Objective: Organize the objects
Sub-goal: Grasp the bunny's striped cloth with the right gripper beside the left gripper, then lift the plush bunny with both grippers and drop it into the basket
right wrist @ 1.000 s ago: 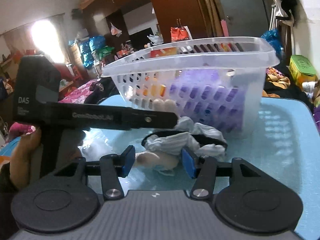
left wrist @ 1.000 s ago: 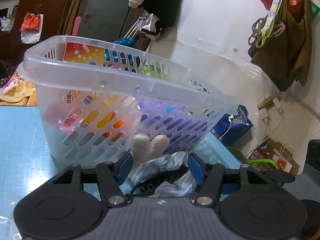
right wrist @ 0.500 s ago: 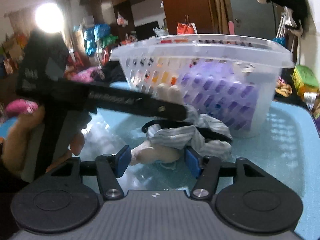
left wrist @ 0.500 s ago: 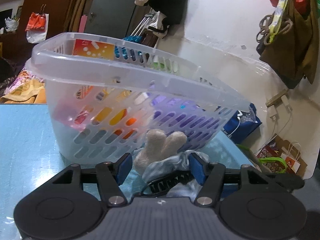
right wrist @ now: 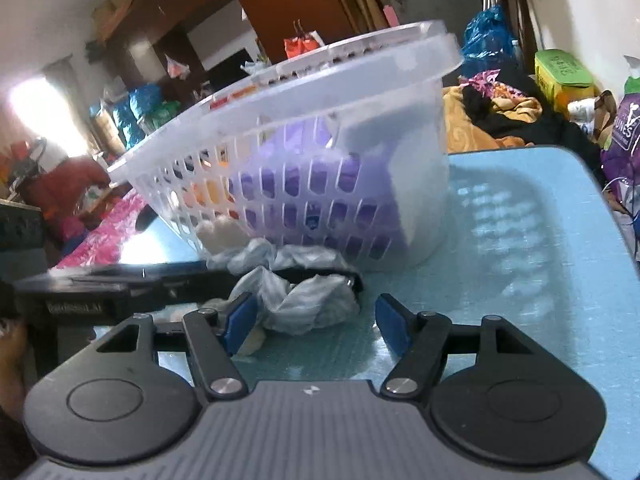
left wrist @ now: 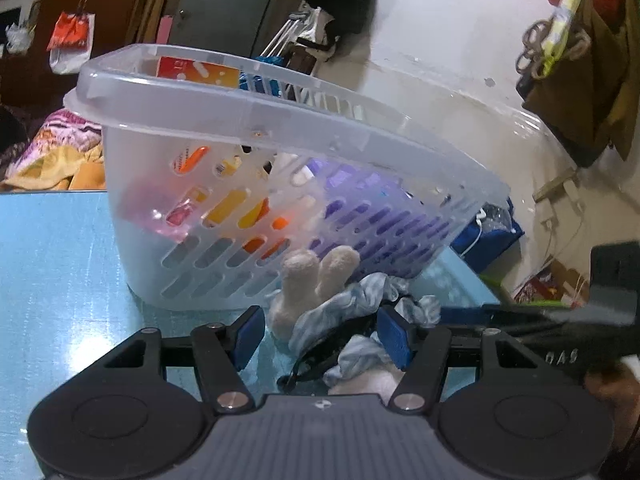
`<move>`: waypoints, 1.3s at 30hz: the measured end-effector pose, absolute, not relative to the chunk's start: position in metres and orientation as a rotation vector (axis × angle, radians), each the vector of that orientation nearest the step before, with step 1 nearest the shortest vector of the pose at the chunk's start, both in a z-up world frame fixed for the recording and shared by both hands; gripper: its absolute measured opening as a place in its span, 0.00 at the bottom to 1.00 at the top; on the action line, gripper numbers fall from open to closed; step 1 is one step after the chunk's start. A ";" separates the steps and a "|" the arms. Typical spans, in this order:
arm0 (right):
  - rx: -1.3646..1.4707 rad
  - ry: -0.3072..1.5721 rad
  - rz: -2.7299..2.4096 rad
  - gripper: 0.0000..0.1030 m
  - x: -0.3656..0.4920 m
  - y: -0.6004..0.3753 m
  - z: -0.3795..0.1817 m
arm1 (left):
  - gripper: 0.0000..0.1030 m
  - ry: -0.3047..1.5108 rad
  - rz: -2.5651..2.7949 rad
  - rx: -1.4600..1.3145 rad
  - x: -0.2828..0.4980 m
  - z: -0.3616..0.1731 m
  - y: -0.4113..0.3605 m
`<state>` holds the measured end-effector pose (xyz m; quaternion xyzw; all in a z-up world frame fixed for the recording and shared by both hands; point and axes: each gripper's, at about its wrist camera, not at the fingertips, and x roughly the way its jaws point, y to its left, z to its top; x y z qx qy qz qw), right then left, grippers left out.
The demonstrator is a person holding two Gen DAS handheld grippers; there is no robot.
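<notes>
Only the left view shows the orange box (left wrist: 198, 73) inside the basket (left wrist: 256, 184), while both spread tools, left tool (left wrist: 320, 334) and right tool (right wrist: 316, 322), flank the cloth bundle (right wrist: 296, 300) on the tabletop (right wrist: 520, 240), the right having swung rightward since earlier

Cluttered home: wardrobe (right wrist: 304, 4), hanging bags (left wrist: 580, 60).

Basket (left wrist: 256, 128) wall just behind cloth (left wrist: 352, 300)

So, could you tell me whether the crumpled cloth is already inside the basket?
No, the crumpled cloth lies on the blue table in front of the basket.
</notes>
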<state>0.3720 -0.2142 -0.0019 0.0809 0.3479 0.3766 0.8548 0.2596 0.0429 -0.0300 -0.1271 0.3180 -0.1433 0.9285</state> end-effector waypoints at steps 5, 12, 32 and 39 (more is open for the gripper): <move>0.156 0.715 0.828 0.40 0.366 -0.221 -0.002 | 0.64 0.637 -0.299 -0.282 0.263 -0.030 0.041; 0.101 0.665 0.827 0.28 0.355 -0.215 0.003 | 0.56 0.635 -0.247 -0.248 0.267 -0.033 0.028; -0.010 0.432 0.831 0.13 0.298 -0.221 0.058 | 0.37 0.434 -0.302 -0.224 0.208 0.003 0.037; -0.039 0.302 0.839 0.13 0.284 -0.214 0.112 | 0.38 0.301 -0.297 -0.190 0.185 0.061 0.038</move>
